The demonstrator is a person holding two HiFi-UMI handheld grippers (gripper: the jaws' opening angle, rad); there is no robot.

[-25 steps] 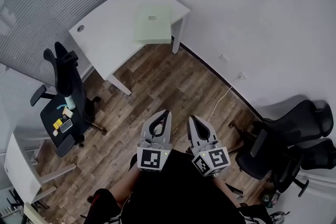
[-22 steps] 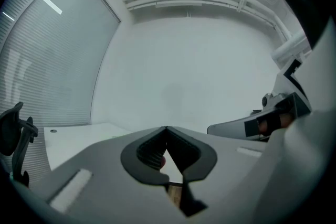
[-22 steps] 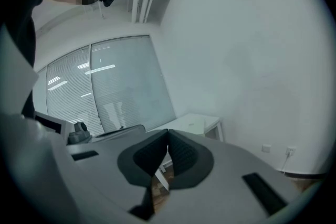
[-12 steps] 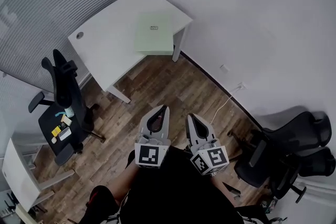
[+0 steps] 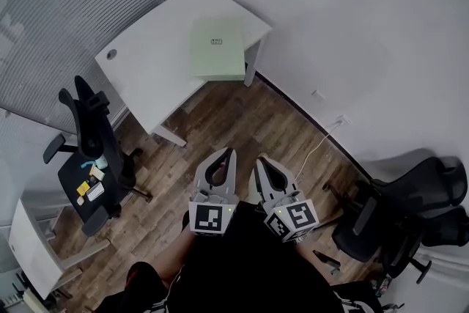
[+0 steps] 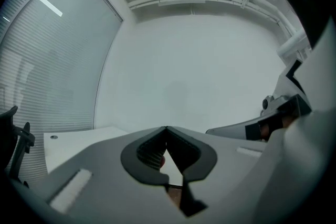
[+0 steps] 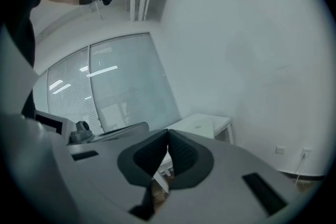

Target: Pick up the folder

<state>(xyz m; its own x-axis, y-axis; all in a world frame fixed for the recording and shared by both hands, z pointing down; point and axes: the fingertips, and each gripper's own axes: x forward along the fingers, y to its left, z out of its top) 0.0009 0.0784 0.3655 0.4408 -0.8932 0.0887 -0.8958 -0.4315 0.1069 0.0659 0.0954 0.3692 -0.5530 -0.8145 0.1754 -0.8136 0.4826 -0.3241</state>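
The left hand-held gripper (image 5: pixel 229 154) and the right hand-held gripper (image 5: pixel 261 160) sit side by side close to the person's body, each with its marker cube at the near end, both pointing out over the wooden floor (image 5: pixel 242 121). In each gripper's own view the two jaws meet at their tips with nothing between them, so both are closed and empty. To the left stands a black office chair (image 5: pixel 91 124) with a few small things on its seat, too small to name. To the right, a cluster of black chairs (image 5: pixel 410 205) stands against the wall, and a pale cable (image 5: pixel 316 139) runs across the floor up to a wall socket (image 5: pixel 341 121). Further off, well apart from both grippers, a white table (image 5: pixel 146 70) fills the corner of the room. The folder (image 5: pixel 218 48), pale green with a small label, lies flat on the right end of the table, near its edge. Behind the table, slatted blinds (image 5: pixel 66 4) cover the left wall.
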